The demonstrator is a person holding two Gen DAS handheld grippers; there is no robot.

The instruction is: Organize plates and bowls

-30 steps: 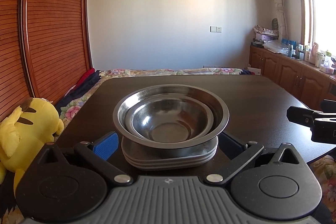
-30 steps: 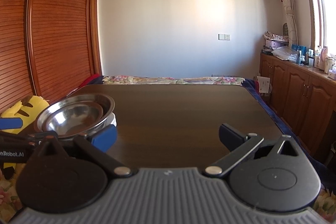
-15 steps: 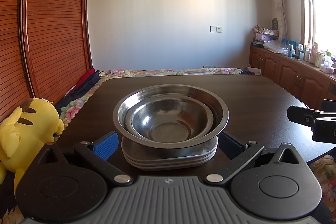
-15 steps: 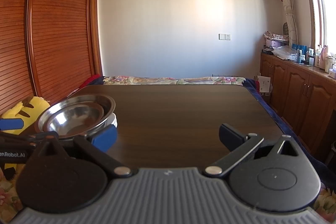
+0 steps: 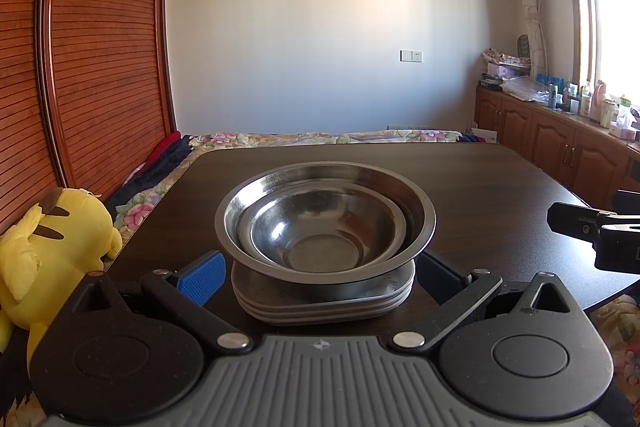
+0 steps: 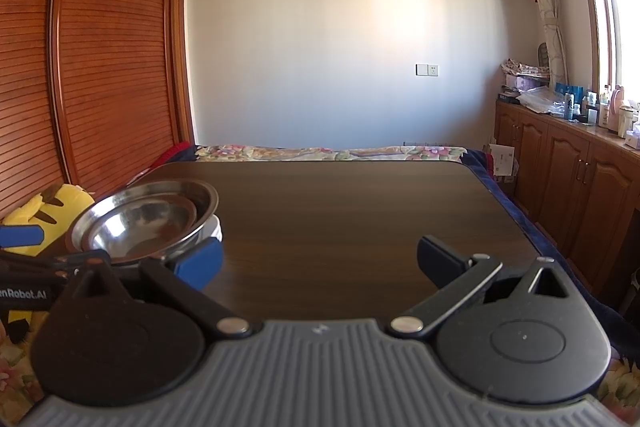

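Two steel bowls (image 5: 324,223), the smaller nested inside the larger, rest on a stack of grey plates (image 5: 320,303) near the front of the dark wooden table (image 5: 500,195). My left gripper (image 5: 320,277) is open, its fingers spread on either side of the plate stack without touching it. In the right wrist view the same bowls (image 6: 144,223) sit at the left, over a pale plate edge (image 6: 214,227). My right gripper (image 6: 320,263) is open above bare tabletop, with nothing between its fingers. It also shows in the left wrist view as a dark right gripper (image 5: 592,227) at the right edge.
A yellow plush toy (image 5: 48,247) lies off the table's left edge. A flowered bedspread (image 5: 320,138) runs behind the table. Wooden cabinets (image 5: 560,143) with bottles on top line the right wall. A slatted wooden door (image 5: 100,47) stands at the left.
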